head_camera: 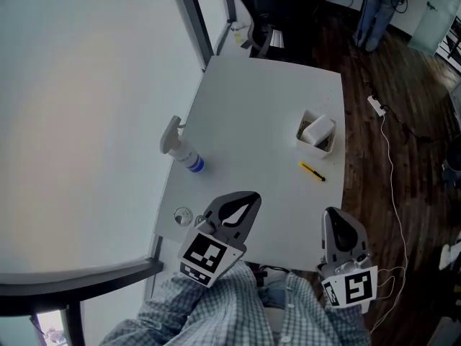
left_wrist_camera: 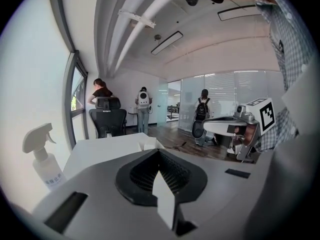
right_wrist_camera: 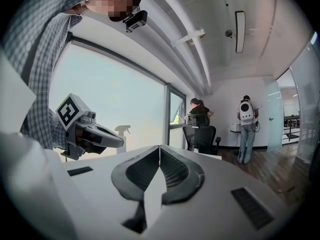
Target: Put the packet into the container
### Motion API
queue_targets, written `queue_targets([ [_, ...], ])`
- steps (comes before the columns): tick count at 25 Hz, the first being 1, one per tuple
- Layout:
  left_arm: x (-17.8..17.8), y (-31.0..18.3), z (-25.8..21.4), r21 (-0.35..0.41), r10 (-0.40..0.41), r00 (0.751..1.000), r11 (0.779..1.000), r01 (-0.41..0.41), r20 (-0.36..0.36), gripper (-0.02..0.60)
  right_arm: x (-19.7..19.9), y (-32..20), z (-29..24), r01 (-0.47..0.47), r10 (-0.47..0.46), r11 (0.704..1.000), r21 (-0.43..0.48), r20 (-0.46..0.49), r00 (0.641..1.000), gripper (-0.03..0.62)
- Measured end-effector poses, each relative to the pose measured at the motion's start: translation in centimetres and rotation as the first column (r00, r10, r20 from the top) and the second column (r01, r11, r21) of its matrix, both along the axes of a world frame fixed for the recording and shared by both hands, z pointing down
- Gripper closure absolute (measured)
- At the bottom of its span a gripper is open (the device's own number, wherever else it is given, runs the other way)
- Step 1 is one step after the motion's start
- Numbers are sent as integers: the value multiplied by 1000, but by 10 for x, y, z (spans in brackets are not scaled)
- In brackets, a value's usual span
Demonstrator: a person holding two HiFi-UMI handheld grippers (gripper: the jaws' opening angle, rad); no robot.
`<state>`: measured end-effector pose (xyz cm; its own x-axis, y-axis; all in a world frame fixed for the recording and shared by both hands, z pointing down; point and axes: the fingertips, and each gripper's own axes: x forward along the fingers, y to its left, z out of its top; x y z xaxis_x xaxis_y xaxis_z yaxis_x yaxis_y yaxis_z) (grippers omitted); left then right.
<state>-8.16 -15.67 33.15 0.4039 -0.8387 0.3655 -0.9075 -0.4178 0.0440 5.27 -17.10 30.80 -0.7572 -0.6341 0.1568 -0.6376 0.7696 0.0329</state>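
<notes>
A white packet (head_camera: 318,129) lies inside a small open container (head_camera: 315,143) at the right side of the white table (head_camera: 252,114); the container (left_wrist_camera: 148,144) shows small and far in the left gripper view. My left gripper (head_camera: 243,199) hovers over the table's near edge, jaws shut with nothing between them (left_wrist_camera: 159,154). My right gripper (head_camera: 333,218) is held at the near right corner, also shut and empty (right_wrist_camera: 160,151). Both grippers are well short of the container.
A spray bottle (head_camera: 180,150) lies on the table's left edge, with a small clear glass (head_camera: 182,215) near the left gripper. A yellow pen (head_camera: 312,171) lies below the container. A black office chair (head_camera: 277,13) stands beyond the table. People stand far off.
</notes>
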Motion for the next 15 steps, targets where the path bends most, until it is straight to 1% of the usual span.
queue_targets([
  [3,-6,9,1,-10,-12,1000,1000,12,3,574,-10,2,0,21,-21,1000,2,-7,1000,579],
  [8,-15,12,-1,0,-41,999,999,41,-13,574,-18,2,2,42,-42,999,3,-11,999,579],
  [15,-8,15,-2,-3,-20,1000,1000,20,-7,574,-17,4,-1,38,-38,999,12,-8,999,579],
])
